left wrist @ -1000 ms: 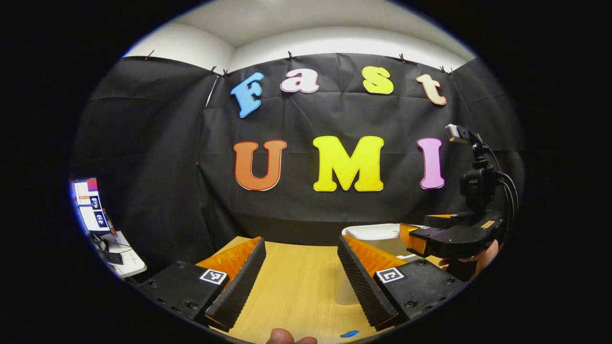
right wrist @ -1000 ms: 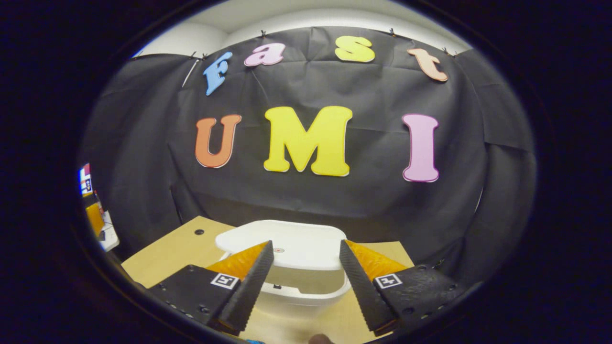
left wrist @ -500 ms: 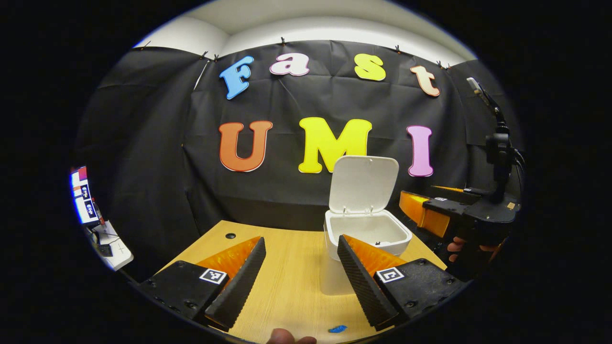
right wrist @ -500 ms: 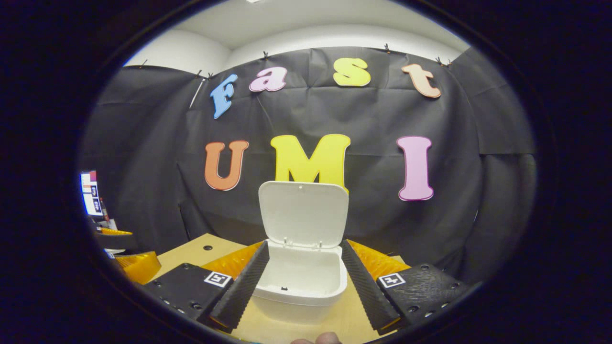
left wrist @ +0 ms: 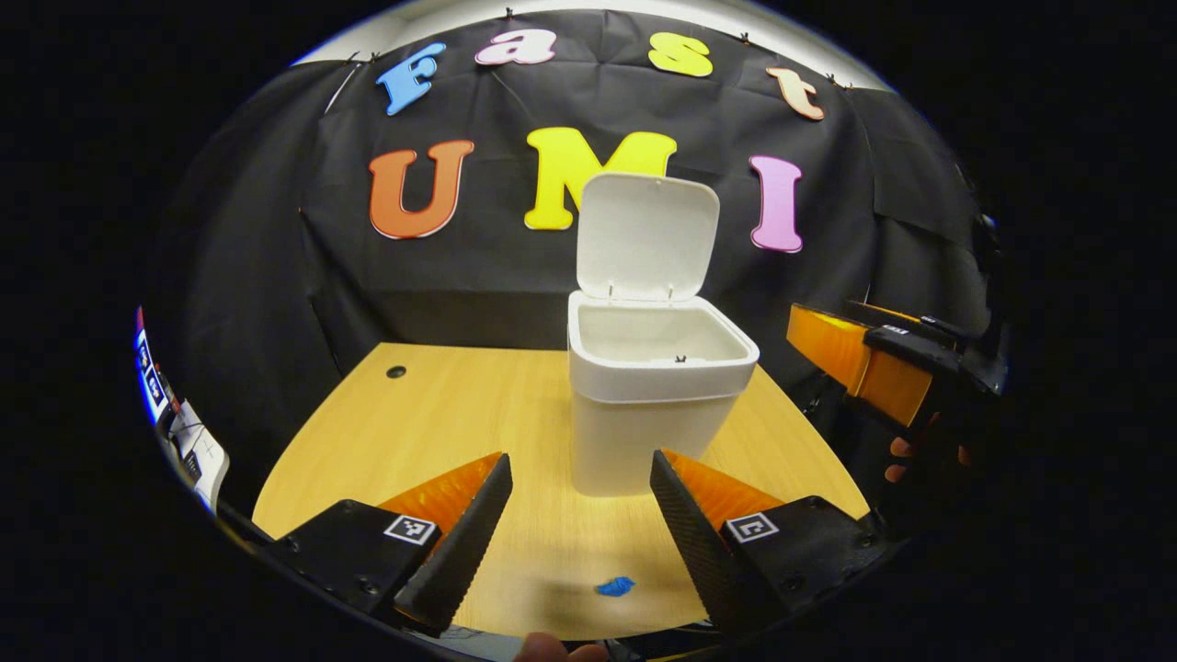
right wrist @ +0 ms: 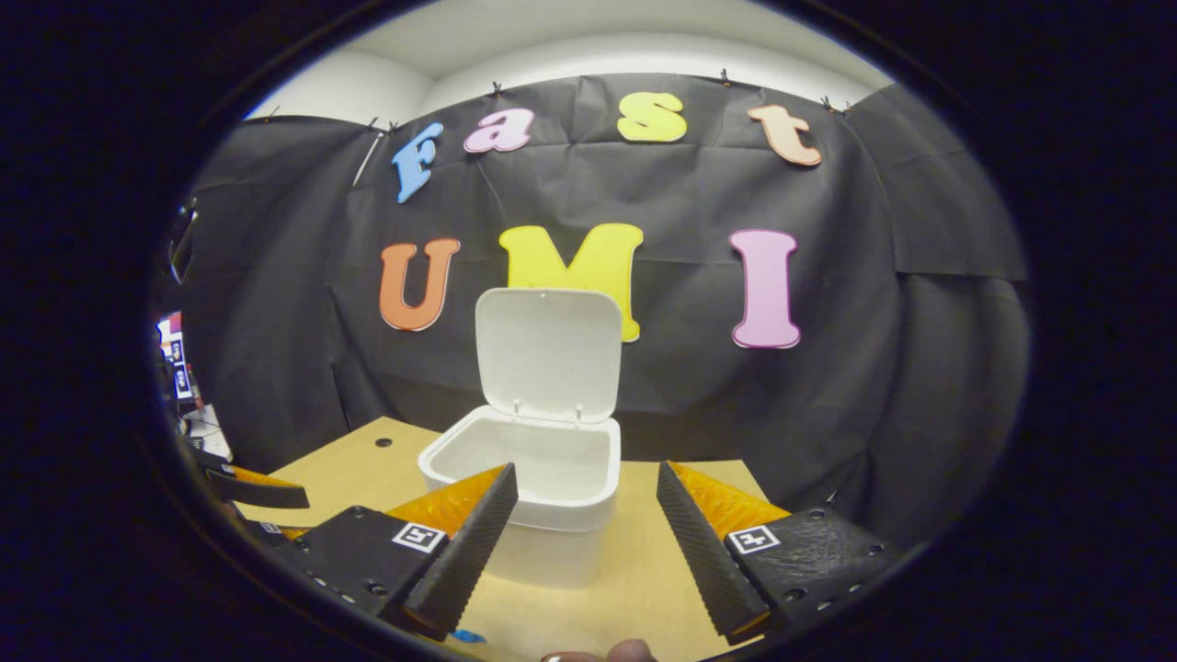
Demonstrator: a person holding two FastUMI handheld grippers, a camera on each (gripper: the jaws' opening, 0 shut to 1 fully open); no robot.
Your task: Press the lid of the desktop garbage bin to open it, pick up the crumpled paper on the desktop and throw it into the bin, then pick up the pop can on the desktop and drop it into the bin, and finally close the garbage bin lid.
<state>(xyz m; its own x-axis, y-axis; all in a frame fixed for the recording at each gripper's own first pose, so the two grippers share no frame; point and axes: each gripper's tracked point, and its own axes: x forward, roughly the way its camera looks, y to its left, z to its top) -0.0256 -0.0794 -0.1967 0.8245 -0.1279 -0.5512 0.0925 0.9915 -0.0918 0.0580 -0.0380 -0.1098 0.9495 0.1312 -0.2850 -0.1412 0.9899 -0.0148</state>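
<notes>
**Bin open on the table, both grippers empty**

The bin (left wrist: 644,405) stands upright on the table (left wrist: 441,432), toward its far right part, close to the black cloth wall (left wrist: 276,276). Its lid (left wrist: 646,237) is swung up on the rear hinge and stands nearly vertical, so the white interior shows; in the right gripper view the bin (right wrist: 542,515) and raised lid (right wrist: 549,354) appear the same way. What lies inside cannot be told beyond a small dark mark at the front rim.

In the left gripper view, the left gripper (left wrist: 577,542) sits on the near side of the bin, its fingers spread wide apart with nothing between them, well short of the bin's base. A small blue scrap (left wrist: 614,586) lies on the table between the fingertips, nearer the viewer.

The right gripper (left wrist: 864,363) shows at the right of that view, beside the bin and about level with its rim, not touching it; fingers of a hand (left wrist: 906,449) hold it from below. In its own view the right gripper (right wrist: 581,561) has its fingers spread, empty, with the bin just ahead and slightly left.

A small dark hole (left wrist: 396,371) marks the table's far left corner. A monitor (right wrist: 175,363) stands off the left edge.
</notes>
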